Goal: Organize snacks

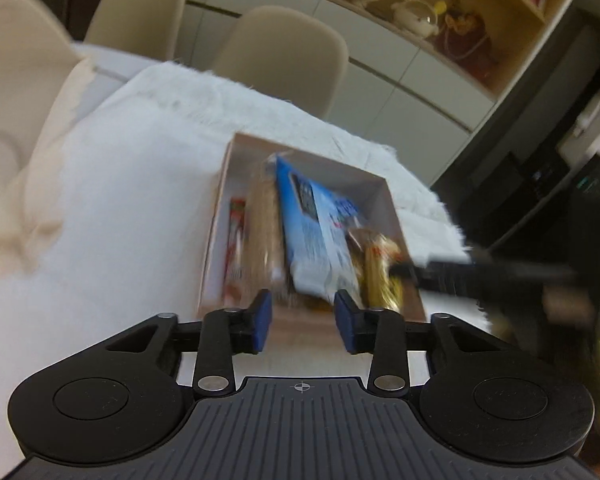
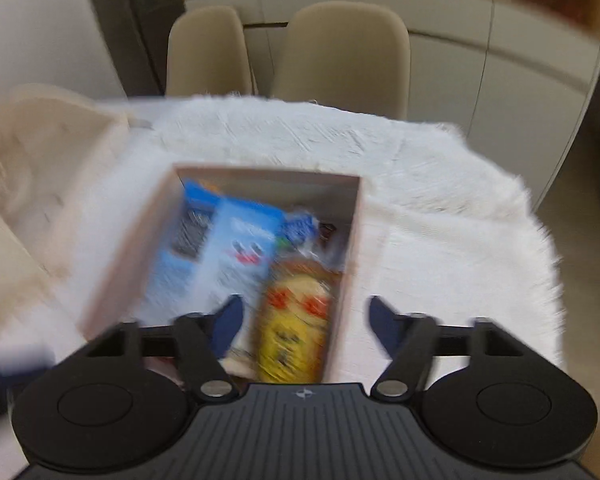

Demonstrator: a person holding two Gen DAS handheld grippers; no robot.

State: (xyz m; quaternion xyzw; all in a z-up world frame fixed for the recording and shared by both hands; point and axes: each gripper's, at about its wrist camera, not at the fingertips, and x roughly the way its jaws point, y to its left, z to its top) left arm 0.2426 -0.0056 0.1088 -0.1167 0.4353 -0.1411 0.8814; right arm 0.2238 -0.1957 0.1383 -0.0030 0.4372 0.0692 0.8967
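Note:
A pale wooden box (image 1: 216, 232) (image 2: 140, 236) stands on a white fluffy cloth and holds several snack packs. A blue and white pack (image 1: 316, 224) (image 2: 224, 248) stands in its middle, a yellow pack (image 1: 380, 272) (image 2: 296, 320) at its right, a tan biscuit pack (image 1: 262, 224) and a red pack (image 1: 236, 236) at its left. My left gripper (image 1: 302, 322) is open and empty above the box's near edge. My right gripper (image 2: 304, 320) is open and empty over the box's near right part. Both views are blurred.
The white cloth (image 1: 132, 184) (image 2: 440, 220) covers the table. Beige chairs (image 1: 284, 56) (image 2: 340, 52) stand behind it. A cream bag or cushion (image 2: 32, 168) lies at the left. The other gripper's dark arm (image 1: 500, 276) reaches in from the right in the left wrist view.

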